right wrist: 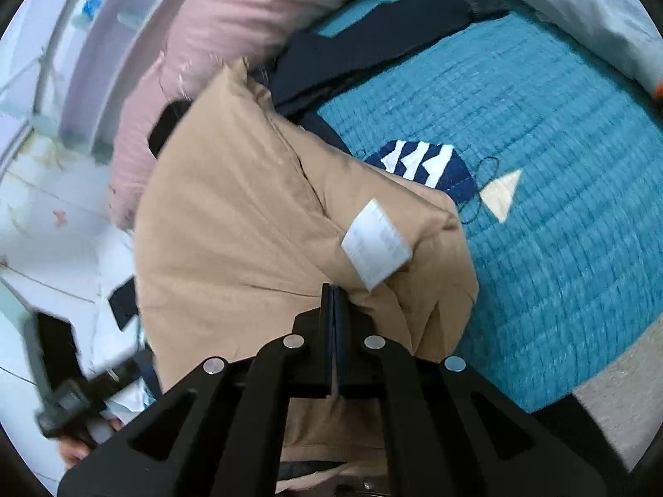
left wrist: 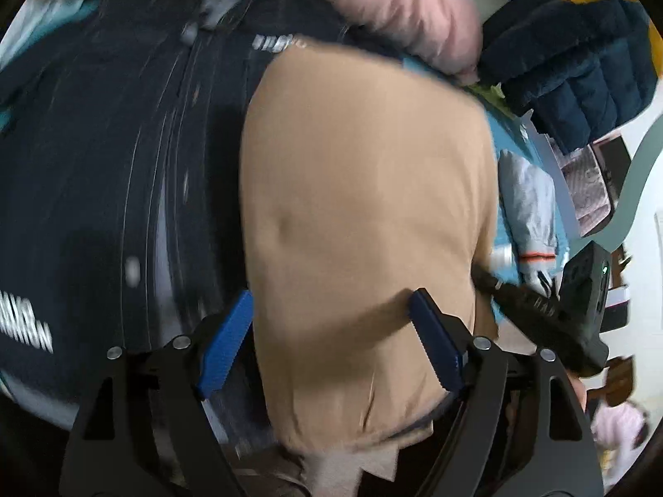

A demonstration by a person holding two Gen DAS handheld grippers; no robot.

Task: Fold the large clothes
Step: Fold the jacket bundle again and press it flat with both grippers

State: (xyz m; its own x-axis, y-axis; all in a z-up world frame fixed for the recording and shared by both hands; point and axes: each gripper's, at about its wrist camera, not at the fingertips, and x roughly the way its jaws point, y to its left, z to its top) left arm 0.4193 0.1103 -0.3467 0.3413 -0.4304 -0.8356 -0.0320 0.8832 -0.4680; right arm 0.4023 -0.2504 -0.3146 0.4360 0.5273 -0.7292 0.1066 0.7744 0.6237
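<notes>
Tan jacket (right wrist: pixel 257 223) — pinched by right fingers (right wrist: pixel 333 302)

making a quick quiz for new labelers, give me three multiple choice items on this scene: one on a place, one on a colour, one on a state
1. Where is the white label?
A. on the tan garment
B. on the pink pillow
C. on the teal quilt

2. What colour are the left gripper pads?
A. red
B. blue
C. white

3. How is the right gripper?
A. wide open
B. shut on the tan garment
C. shut on the quilt

Answers:
1 A, the label sits on tan fabric.
2 B, both pads show blue.
3 B, the jaws meet pinching tan cloth.
</notes>
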